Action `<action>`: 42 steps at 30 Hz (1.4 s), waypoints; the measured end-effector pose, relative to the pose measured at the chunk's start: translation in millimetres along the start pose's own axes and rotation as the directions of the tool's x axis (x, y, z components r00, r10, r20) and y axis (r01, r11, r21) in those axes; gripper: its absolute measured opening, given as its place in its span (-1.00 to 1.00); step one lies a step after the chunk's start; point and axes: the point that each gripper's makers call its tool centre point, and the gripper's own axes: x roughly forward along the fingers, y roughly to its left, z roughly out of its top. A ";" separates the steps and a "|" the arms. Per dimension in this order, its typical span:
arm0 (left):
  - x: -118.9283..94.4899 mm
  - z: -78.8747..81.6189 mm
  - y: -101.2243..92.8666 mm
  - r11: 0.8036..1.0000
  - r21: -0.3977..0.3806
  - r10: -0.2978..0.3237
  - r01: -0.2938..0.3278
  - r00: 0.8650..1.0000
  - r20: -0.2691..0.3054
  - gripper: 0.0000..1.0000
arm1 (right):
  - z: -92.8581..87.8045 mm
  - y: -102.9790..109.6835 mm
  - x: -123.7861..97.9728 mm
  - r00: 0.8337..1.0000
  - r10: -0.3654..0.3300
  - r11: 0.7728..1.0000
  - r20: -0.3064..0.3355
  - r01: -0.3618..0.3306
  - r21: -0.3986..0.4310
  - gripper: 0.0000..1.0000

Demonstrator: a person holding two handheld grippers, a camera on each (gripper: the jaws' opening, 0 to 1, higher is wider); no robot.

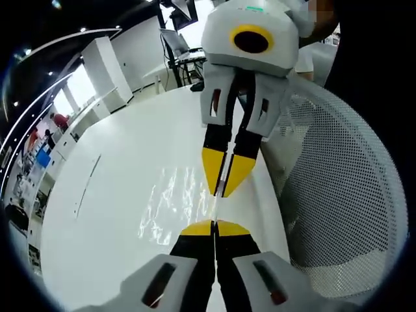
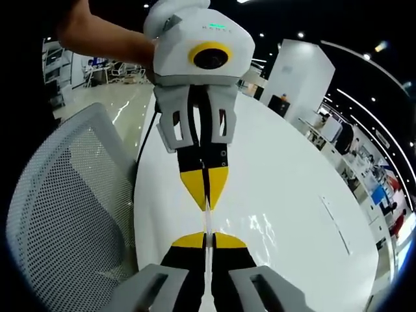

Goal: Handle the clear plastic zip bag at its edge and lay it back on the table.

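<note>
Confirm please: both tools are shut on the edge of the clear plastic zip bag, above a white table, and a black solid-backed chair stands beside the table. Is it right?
One detail is wrong. The chair is white with a perforated mesh back, as the left gripper view shows. The rest holds: the left tool and the right tool are shut on the edge of the clear plastic zip bag above the white table.

This looks like an open-plan office or tech lab. A large white table [image 1: 130, 195] with a glossy top runs through the middle of the left gripper view, and a white mesh-backed office chair [image 1: 338, 195] stands at the right of the frame. At upper centre sits a desk with monitors [image 1: 175, 42]. Recessed spotlights [image 2: 300, 34] dot a dark ceiling in the upper right of the right gripper view, above a white pillar [image 2: 296, 75]. Blurred figures, probably people [image 2: 390, 208], stand at the far right edge.
</note>
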 end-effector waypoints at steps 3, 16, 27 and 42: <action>-0.9 -0.1 0.5 1.000 -0.002 0.002 -0.002 1.000 0.001 -1.00 | 0.1 -0.1 -0.8 1.000 -0.002 1.000 0.002 0.002 0.002 -1.00; -3.8 -1.6 0.5 1.000 -0.013 0.005 -0.004 1.000 0.004 -1.00 | -3.7 0.8 -5.5 1.000 -0.003 1.000 0.001 0.003 0.004 -1.00; -4.9 -2.1 1.7 1.000 -0.019 0.007 -0.007 1.000 0.009 -1.00 | -6.1 -0.1 -7.6 1.000 -0.008 1.000 0.000 0.008 0.008 -1.00; -7.4 -4.9 3.4 1.000 -0.026 0.013 -0.012 1.000 0.017 -1.00 | -7.9 -0.8 -11.0 1.000 -0.014 1.000 0.003 0.014 0.014 -1.00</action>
